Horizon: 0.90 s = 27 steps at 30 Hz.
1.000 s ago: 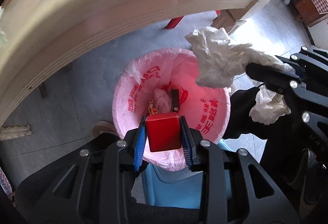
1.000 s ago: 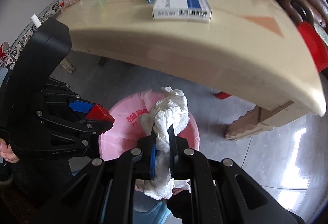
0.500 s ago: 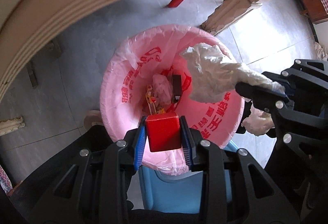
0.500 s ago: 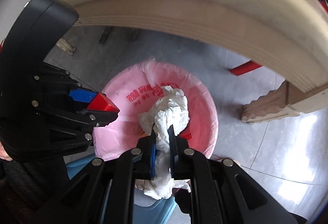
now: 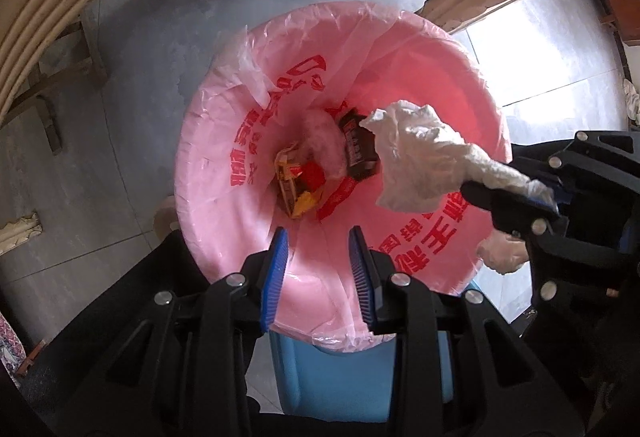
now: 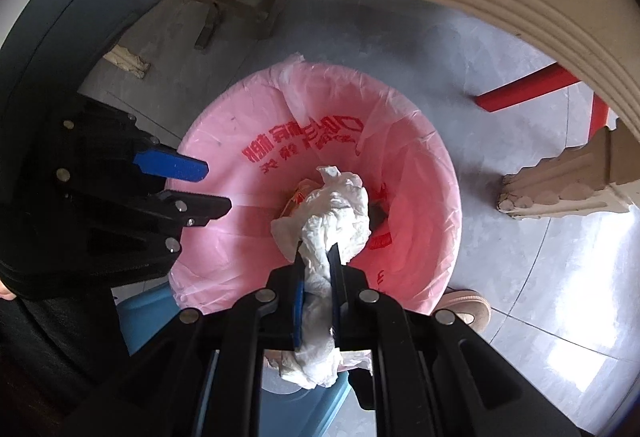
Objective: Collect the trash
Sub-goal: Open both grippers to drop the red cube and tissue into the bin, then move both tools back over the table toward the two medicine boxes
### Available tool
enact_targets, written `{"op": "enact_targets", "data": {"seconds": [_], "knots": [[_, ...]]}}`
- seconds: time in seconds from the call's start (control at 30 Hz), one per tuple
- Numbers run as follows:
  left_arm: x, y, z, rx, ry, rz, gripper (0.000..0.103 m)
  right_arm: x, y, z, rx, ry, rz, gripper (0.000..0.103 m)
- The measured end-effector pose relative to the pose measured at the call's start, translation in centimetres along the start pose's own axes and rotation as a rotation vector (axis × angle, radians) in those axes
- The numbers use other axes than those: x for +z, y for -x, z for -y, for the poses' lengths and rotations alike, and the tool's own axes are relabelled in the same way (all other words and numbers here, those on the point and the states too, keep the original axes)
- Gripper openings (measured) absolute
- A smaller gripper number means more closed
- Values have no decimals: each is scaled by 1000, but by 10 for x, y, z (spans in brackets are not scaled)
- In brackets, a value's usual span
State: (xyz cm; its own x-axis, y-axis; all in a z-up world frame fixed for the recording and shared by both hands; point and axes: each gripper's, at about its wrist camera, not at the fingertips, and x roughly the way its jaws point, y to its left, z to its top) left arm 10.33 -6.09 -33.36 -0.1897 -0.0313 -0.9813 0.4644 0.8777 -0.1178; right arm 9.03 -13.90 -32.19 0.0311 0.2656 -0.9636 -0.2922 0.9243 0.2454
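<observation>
Glossy grey floor [image 5: 152, 49], crumpled tissue [image 6: 336, 225]

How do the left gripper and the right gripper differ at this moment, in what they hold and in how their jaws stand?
The left gripper holds nothing, while the right gripper is clamped on a crumpled white tissue. The left gripper's jaws stand apart with a clear gap; the right gripper's jaws are nearly together, pressing the tissue. Both point down over the pink-lined trash bin.
</observation>
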Motion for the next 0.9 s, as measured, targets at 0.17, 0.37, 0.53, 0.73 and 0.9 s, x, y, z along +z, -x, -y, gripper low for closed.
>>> {"op": "enact_targets", "data": {"seconds": [0.17, 0.37, 0.53, 0.73, 0.9], "knots": [[2, 6, -3, 8, 9, 22, 48, 0, 2, -2, -7, 24, 24, 74], [3, 3, -6, 10, 16, 14, 49, 2, 3, 1, 4, 10, 26, 74], [2, 5, -5, 19, 10, 29, 56, 3, 6, 2, 16, 4, 27, 74], [-7, 19, 2, 44, -20, 60, 62, 1, 19, -3, 29, 4, 42, 74], [-25, 59, 9, 53, -53, 129, 62, -3, 58, -8, 50, 1, 116, 74]]}}
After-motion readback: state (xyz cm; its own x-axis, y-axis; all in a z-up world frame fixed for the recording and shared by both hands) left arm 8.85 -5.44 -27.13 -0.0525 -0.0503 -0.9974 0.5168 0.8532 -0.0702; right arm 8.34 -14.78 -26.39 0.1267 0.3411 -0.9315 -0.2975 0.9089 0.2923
